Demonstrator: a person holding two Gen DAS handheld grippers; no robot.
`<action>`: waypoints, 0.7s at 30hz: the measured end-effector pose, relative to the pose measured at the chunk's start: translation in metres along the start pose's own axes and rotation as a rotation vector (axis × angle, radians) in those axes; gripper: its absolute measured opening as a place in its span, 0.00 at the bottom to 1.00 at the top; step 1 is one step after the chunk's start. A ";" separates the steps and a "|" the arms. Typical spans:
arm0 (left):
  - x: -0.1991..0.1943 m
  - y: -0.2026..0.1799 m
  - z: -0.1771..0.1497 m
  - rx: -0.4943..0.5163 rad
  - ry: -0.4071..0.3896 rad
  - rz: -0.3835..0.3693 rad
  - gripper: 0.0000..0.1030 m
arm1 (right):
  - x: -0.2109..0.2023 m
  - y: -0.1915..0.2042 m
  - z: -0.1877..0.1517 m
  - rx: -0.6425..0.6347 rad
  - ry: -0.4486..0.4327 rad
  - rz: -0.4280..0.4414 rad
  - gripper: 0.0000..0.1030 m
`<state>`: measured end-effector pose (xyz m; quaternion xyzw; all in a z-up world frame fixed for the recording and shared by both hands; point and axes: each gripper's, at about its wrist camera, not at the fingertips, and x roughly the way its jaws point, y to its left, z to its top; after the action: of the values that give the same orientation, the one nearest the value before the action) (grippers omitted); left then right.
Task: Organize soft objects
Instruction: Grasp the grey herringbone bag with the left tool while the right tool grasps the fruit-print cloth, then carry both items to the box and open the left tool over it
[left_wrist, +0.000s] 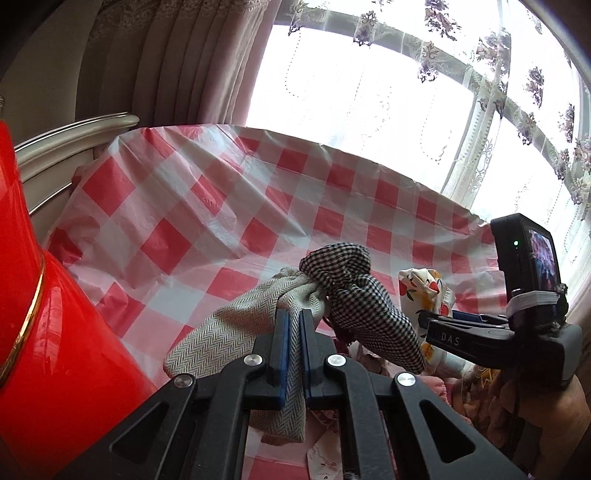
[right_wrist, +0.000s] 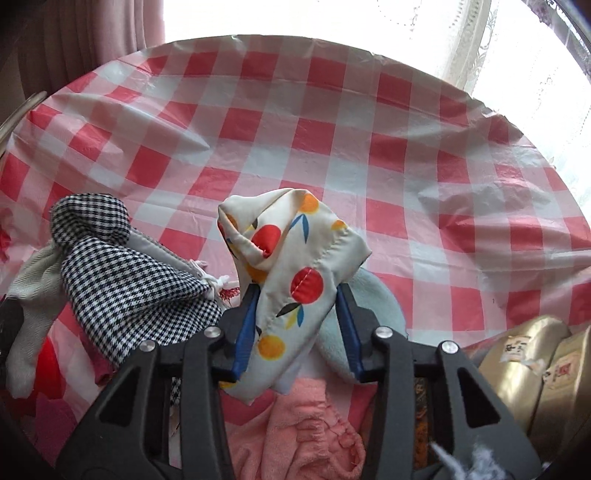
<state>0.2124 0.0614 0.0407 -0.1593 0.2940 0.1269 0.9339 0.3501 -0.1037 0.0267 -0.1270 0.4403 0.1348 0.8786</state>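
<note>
Left tongs (left_wrist: 291, 332) pinch herringbone cloth (left_wrist: 229, 332); right tongs (right_wrist: 299, 321) (gold packets (right_wrist: 524, 369) beside) straddle fruit-print cloth (right_wrist: 295, 266), gaping.

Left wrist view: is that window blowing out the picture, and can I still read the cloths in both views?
Left wrist view: the window is blown out white, with no detail beyond the lace; the herringbone cloth in the left gripper reads sharp. Right wrist view: glare only at the top edge; the fruit-print cloth and tablecloth are evenly lit. Both views bend strongly at the rims.
</note>
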 end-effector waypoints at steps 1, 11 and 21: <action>-0.002 0.000 0.000 -0.006 -0.009 -0.011 0.06 | -0.007 0.000 0.001 -0.003 -0.017 0.002 0.44; -0.008 -0.007 -0.015 -0.103 0.120 -0.276 0.06 | -0.084 -0.006 -0.010 -0.015 -0.140 0.066 0.44; -0.049 -0.018 -0.017 -0.091 0.060 -0.331 0.06 | -0.150 -0.048 -0.057 0.051 -0.180 0.140 0.44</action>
<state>0.1709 0.0312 0.0606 -0.2515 0.2854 -0.0204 0.9246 0.2381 -0.1862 0.1201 -0.0607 0.3708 0.1956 0.9059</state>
